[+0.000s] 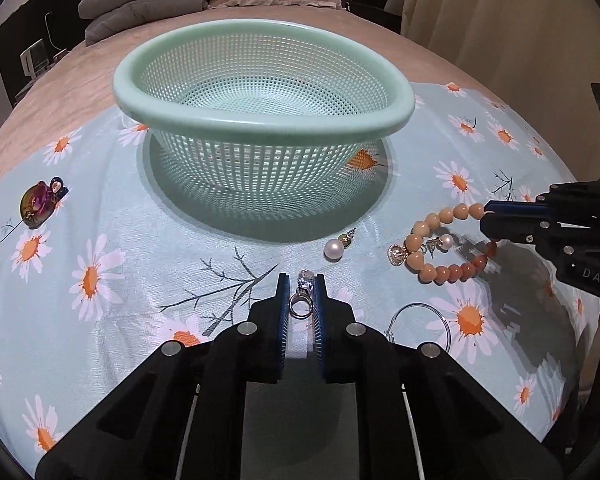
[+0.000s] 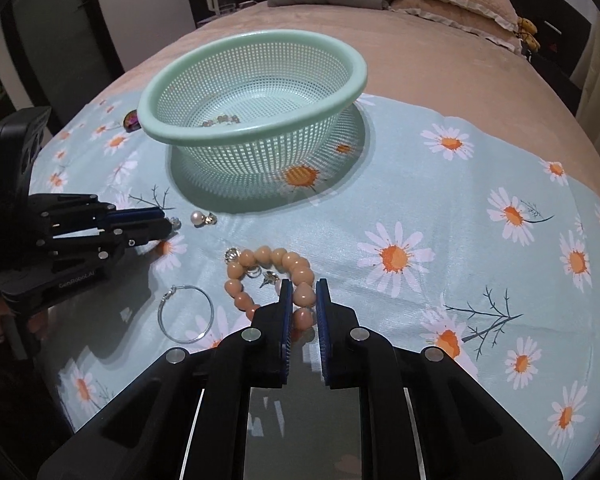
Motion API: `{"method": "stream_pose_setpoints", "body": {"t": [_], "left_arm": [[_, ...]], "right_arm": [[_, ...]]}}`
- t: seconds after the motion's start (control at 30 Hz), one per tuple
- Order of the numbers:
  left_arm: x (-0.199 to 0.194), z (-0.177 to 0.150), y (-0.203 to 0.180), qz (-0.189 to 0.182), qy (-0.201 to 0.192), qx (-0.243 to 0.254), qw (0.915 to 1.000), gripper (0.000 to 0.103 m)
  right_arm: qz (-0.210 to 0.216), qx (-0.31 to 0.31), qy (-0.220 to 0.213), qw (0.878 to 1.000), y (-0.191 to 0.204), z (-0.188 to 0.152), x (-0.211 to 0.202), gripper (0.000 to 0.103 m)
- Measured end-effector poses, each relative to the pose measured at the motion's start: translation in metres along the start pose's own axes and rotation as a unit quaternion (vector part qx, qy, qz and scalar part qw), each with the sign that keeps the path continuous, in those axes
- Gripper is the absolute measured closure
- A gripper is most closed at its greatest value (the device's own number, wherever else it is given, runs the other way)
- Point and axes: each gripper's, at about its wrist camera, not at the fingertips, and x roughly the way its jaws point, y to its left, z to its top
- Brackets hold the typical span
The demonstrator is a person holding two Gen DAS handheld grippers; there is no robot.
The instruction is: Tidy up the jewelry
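Observation:
A mint-green mesh basket (image 1: pixel 395 120) (image 2: pixel 351 80) stands on the daisy-print cloth; a small beaded piece (image 2: pixel 222 120) lies inside it. My left gripper (image 1: pixel 301 284) (image 2: pixel 172 224) is shut on a silver ring with a clear stone (image 1: pixel 303 296) near the cloth. My right gripper (image 2: pixel 303 294) (image 1: pixel 484 216) is shut on a peach bead bracelet (image 2: pixel 260 258) (image 1: pixel 439 272) that lies on the cloth. A pearl earring (image 1: pixel 333 249) (image 2: pixel 198 217) lies in front of the basket. A thin silver hoop (image 1: pixel 419 320) (image 2: pixel 186 314) lies near the bracelet. Small gold and pearl pieces (image 1: pixel 397 254) (image 2: pixel 260 274) rest inside the bracelet's loop.
An iridescent purple brooch (image 1: pixel 40 202) (image 2: pixel 132 121) lies left of the basket. The cloth (image 1: pixel 100 240) covers part of a beige bed, with pillows and folded grey blankets (image 1: pixel 140 4) at its far end. A curtain (image 1: pixel 499 12) hangs at the right.

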Motion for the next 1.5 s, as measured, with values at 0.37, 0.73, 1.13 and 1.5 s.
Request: {"method": "stream_pose_setpoints", "body": {"t": [0.37,0.73,1.13,1.5], "left_arm": [[-0.057,0.01,0.008,0.017,-0.039,0.005,0.9991,0.101],[-0.045,0.007,-0.007,0.03,-0.02,0.051,0.9981,0.099],[-0.002,-0.007,0.005,-0.011,0.021,0.021,0.9995,0.073],[-0.003,-0.019,0.0,-0.006,0.021,0.031,0.9993,0.085]], "right_arm": [[-0.005,-0.035,-0.044,0.998,0.009,0.01,-0.063,0.092],[-0.014,-0.045,-0.074,0.996,0.015,0.012,-0.098,0.092],[-0.026,-0.05,-0.072,0.996,0.014,0.009,-0.107,0.092],[-0.021,-0.048,-0.073,0.996,0.015,0.008,-0.107,0.092]]}}
